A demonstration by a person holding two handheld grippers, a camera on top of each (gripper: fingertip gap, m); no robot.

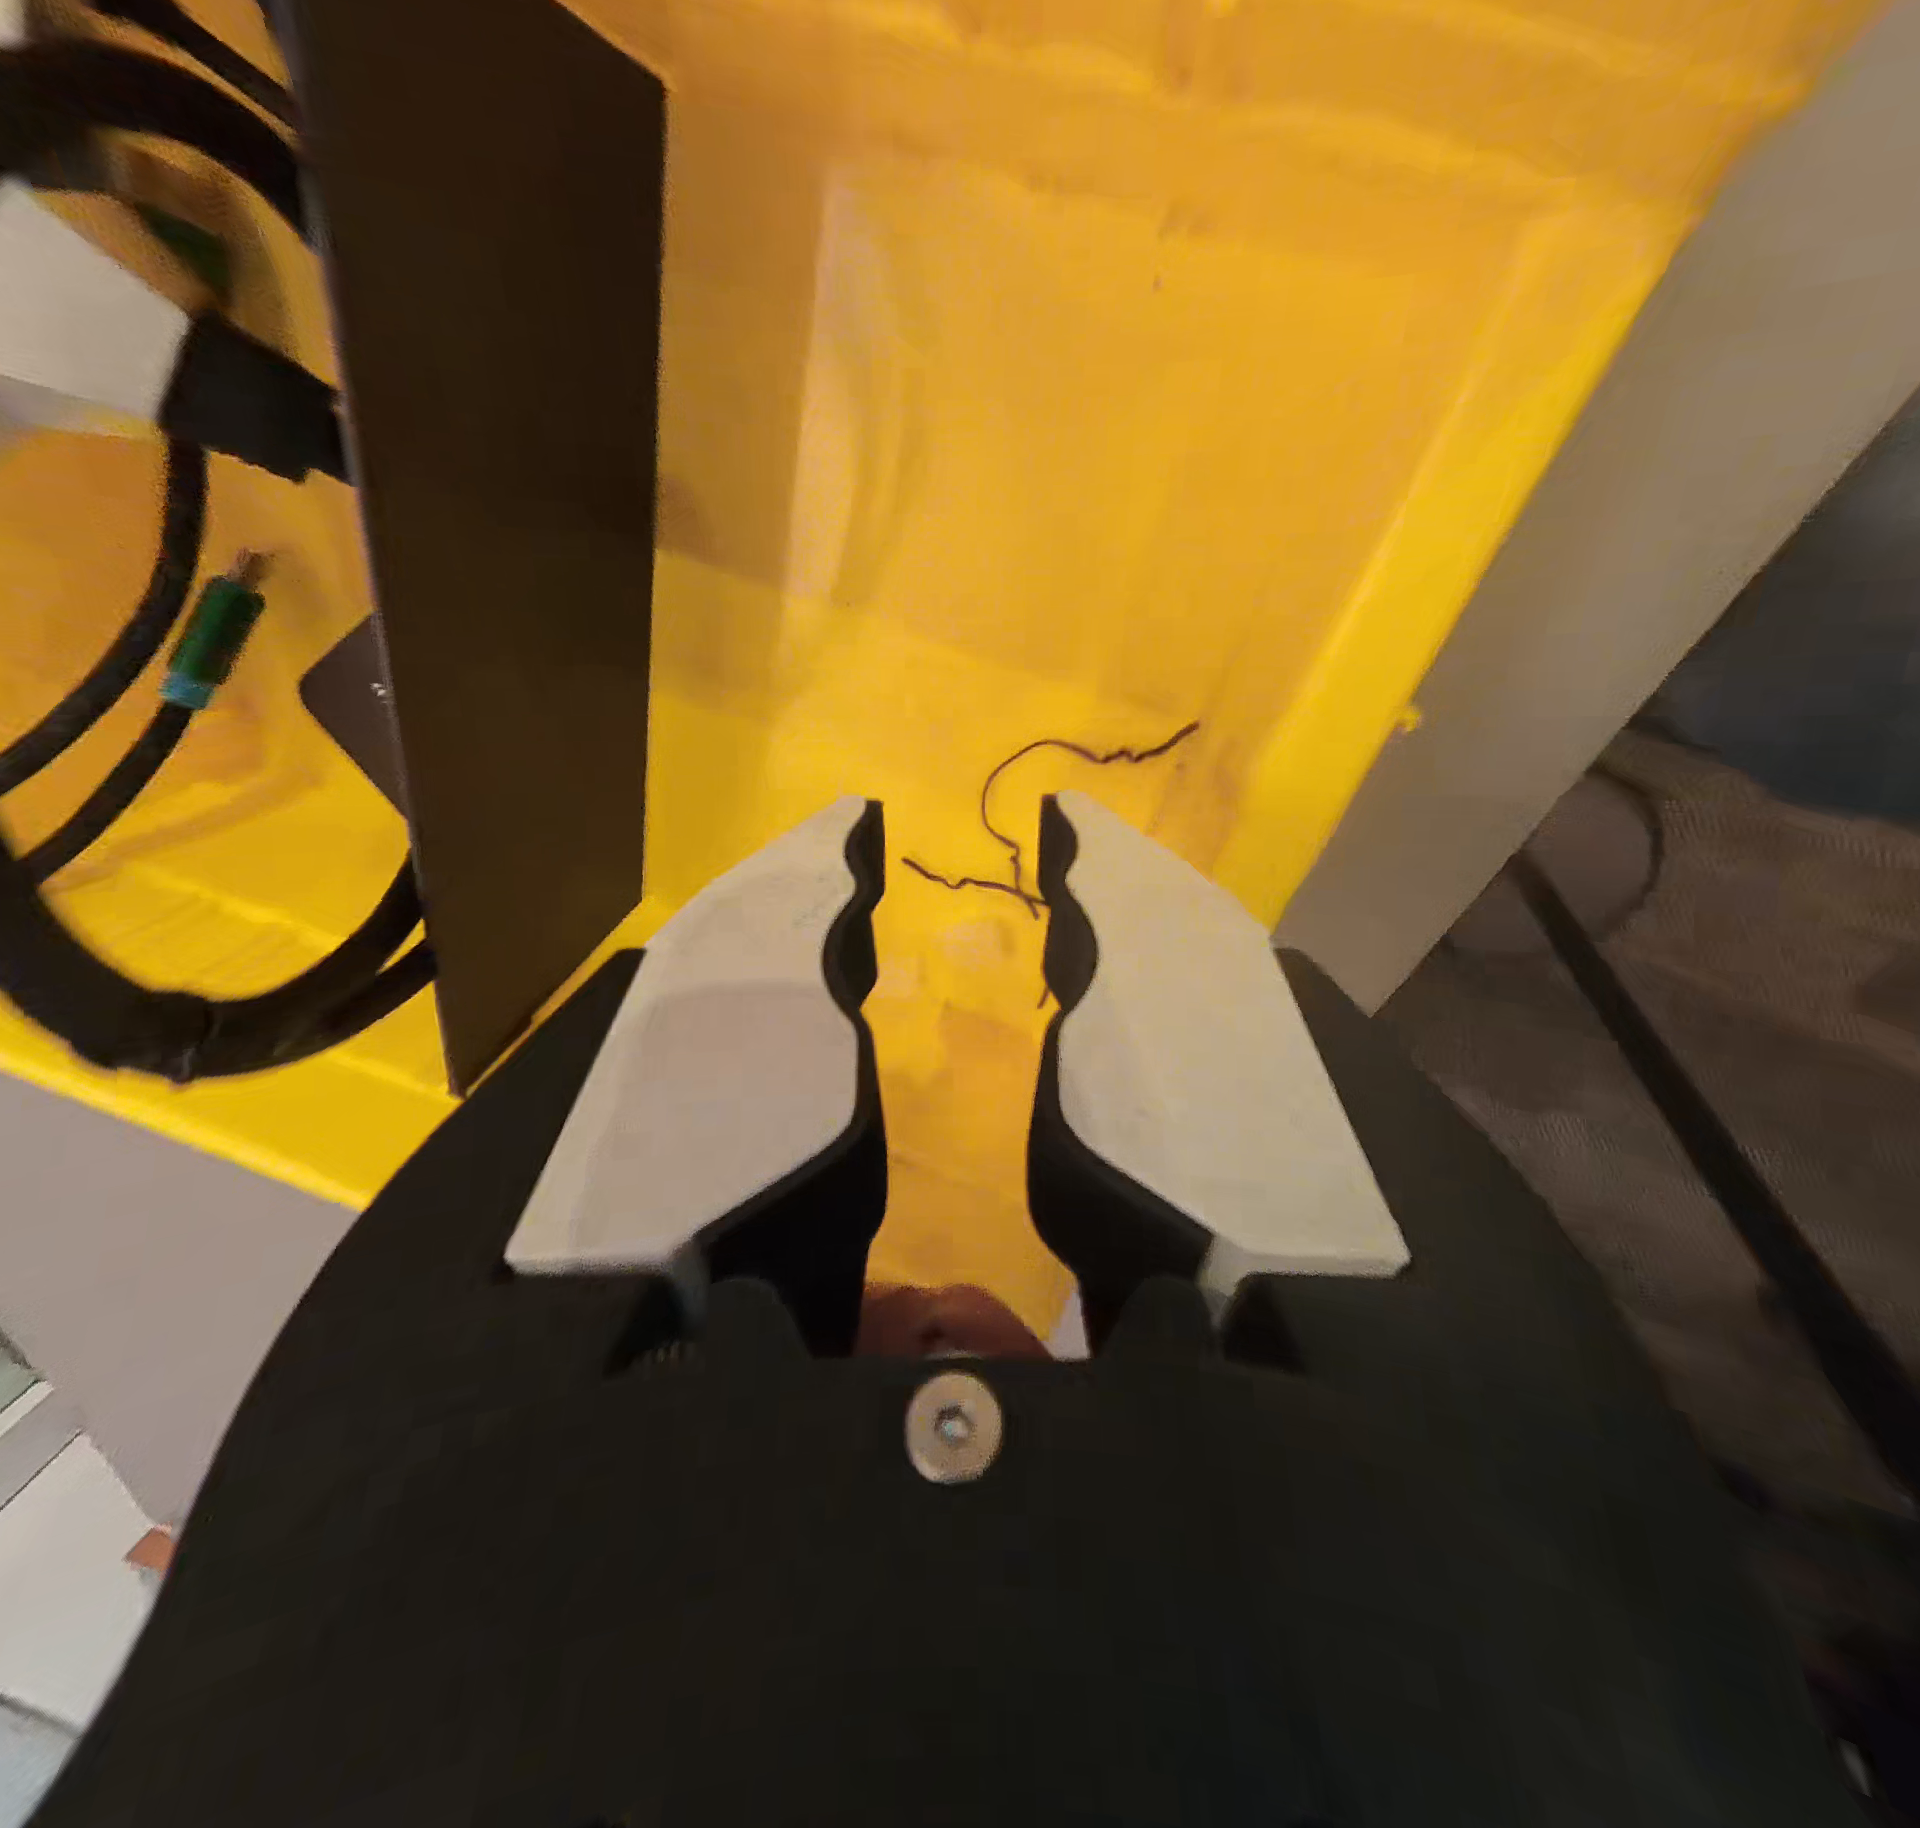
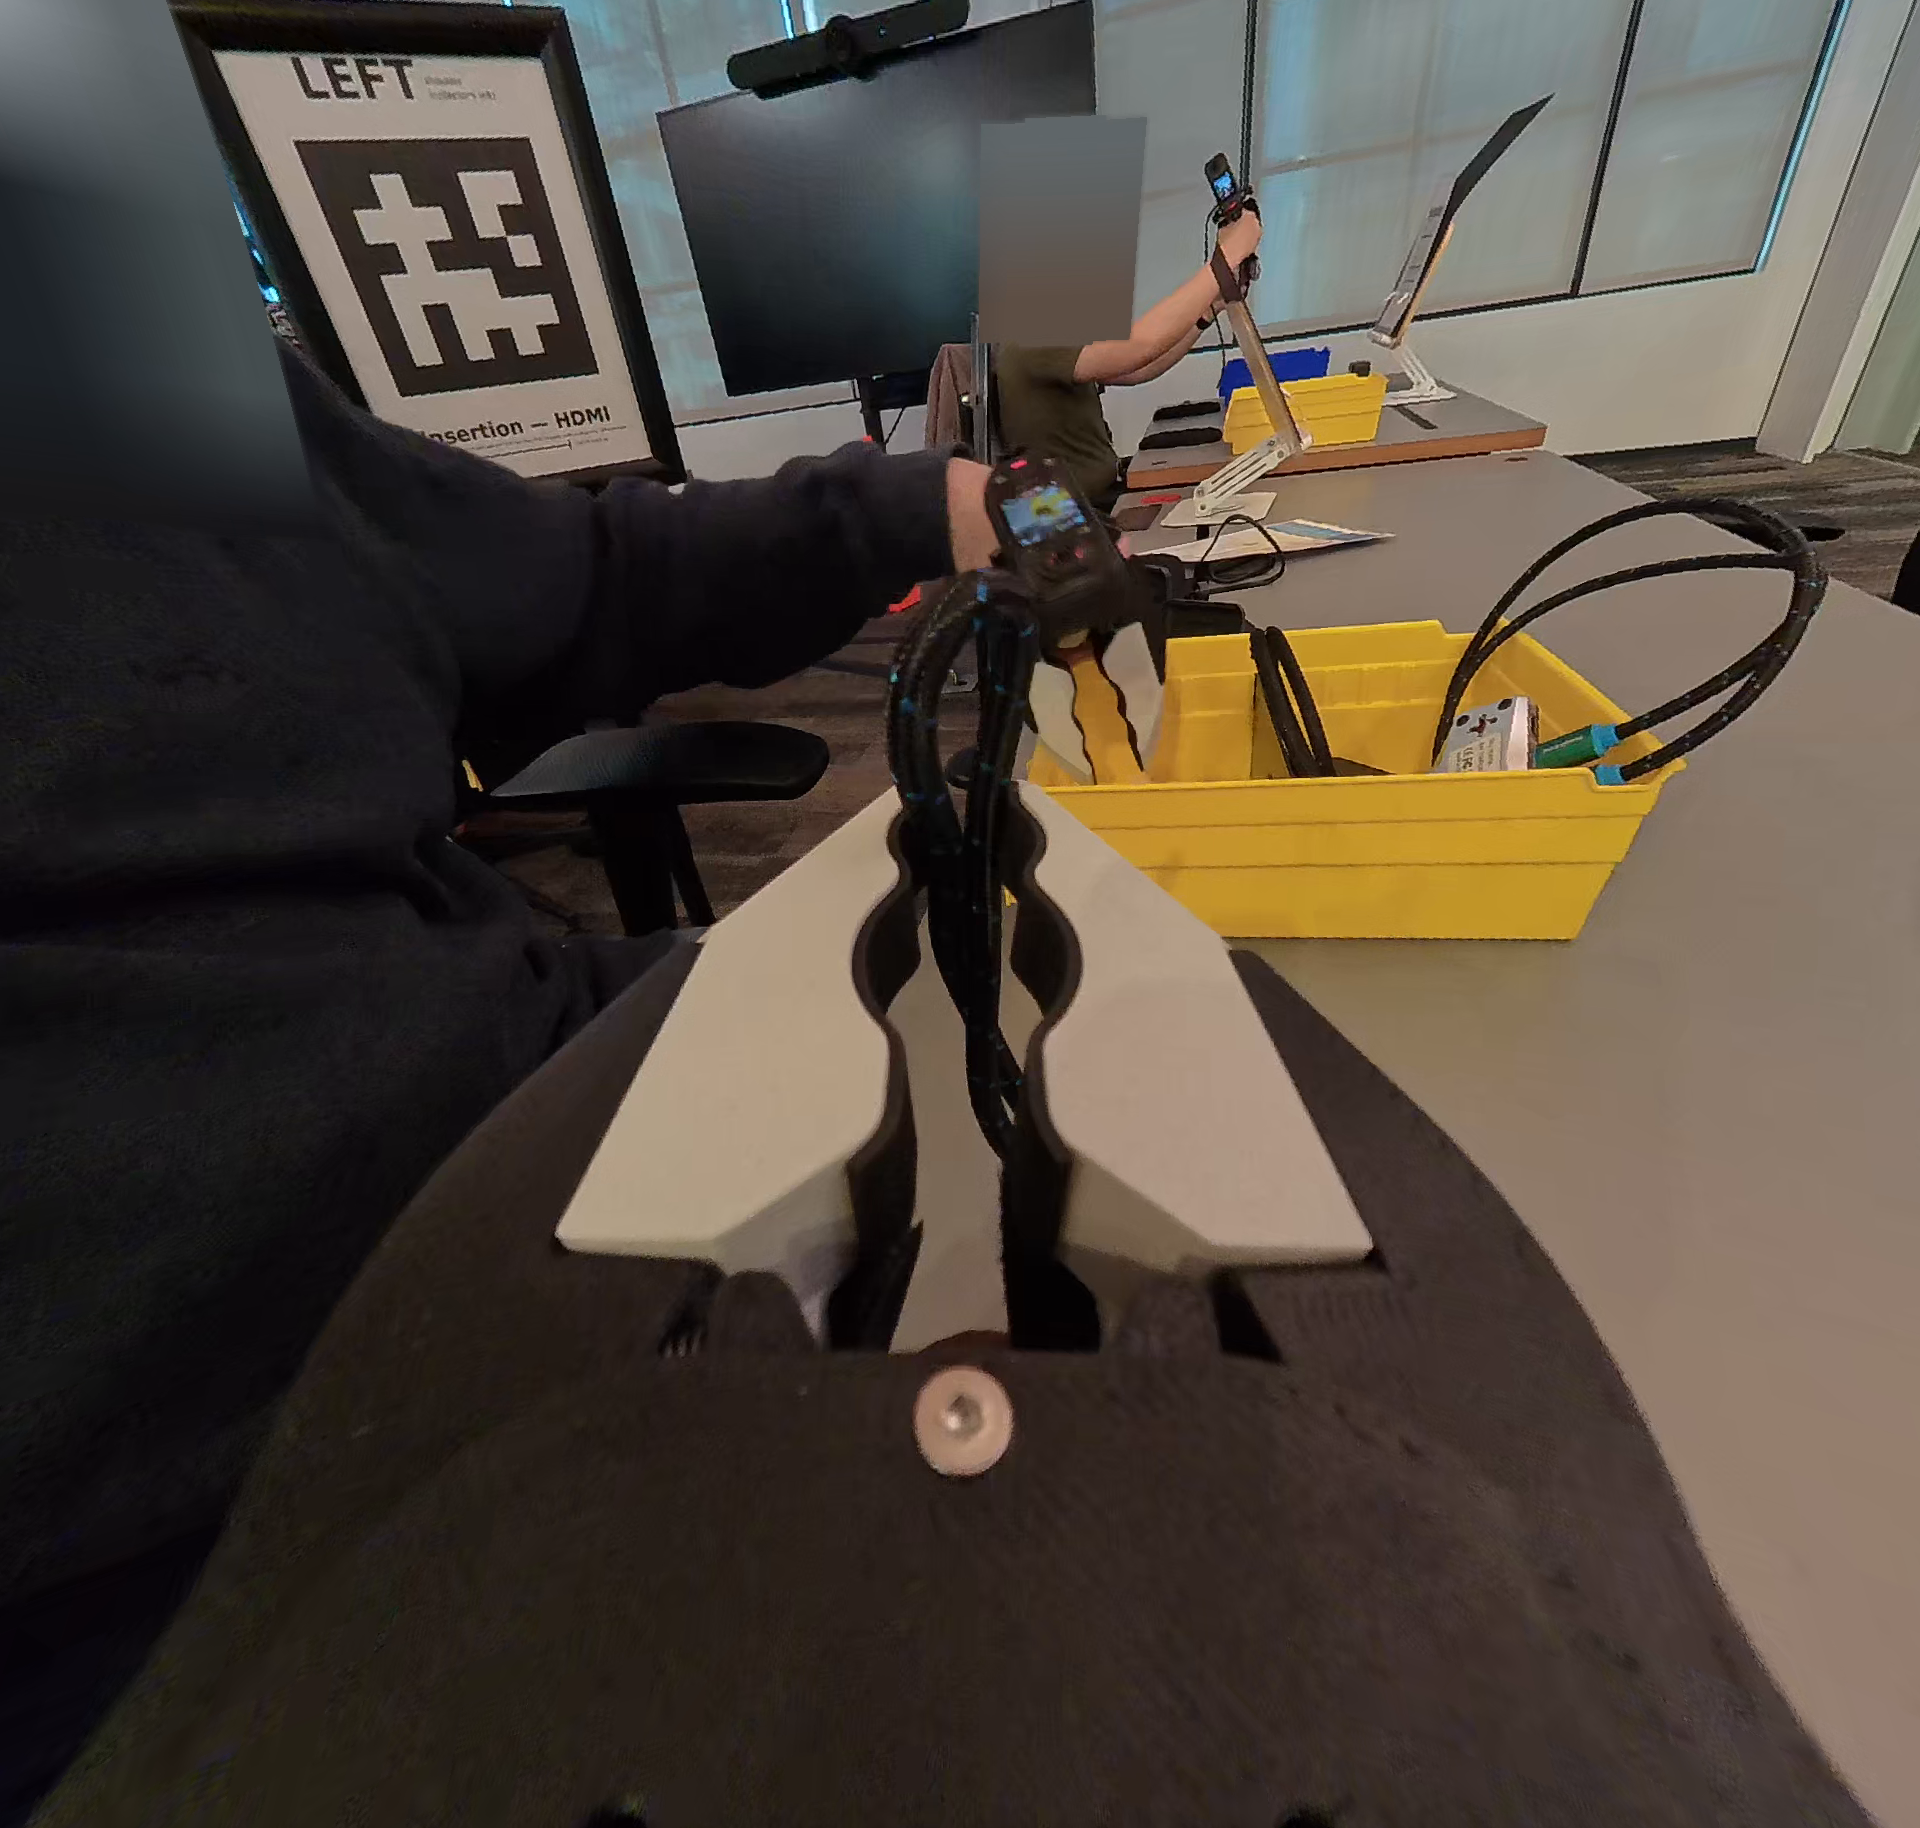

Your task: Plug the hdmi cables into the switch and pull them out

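Our right gripper [image 2: 961,843] pinches a looped cable [image 2: 961,739], left gripper [image 1: 961,843] narrowly open over the bin [image 1: 1039,428]; loop may snag its rim.

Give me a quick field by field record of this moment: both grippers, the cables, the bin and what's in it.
left gripper: open, empty, over one end of the yellow bin
right gripper: shut on a looped black braided HDMI cable, outside the bin
bin divider: dark panel, upright
other cables: loop up out of the bin's far end, teal-collared plug at its rim
bin floor: loose thread
surface: grey table
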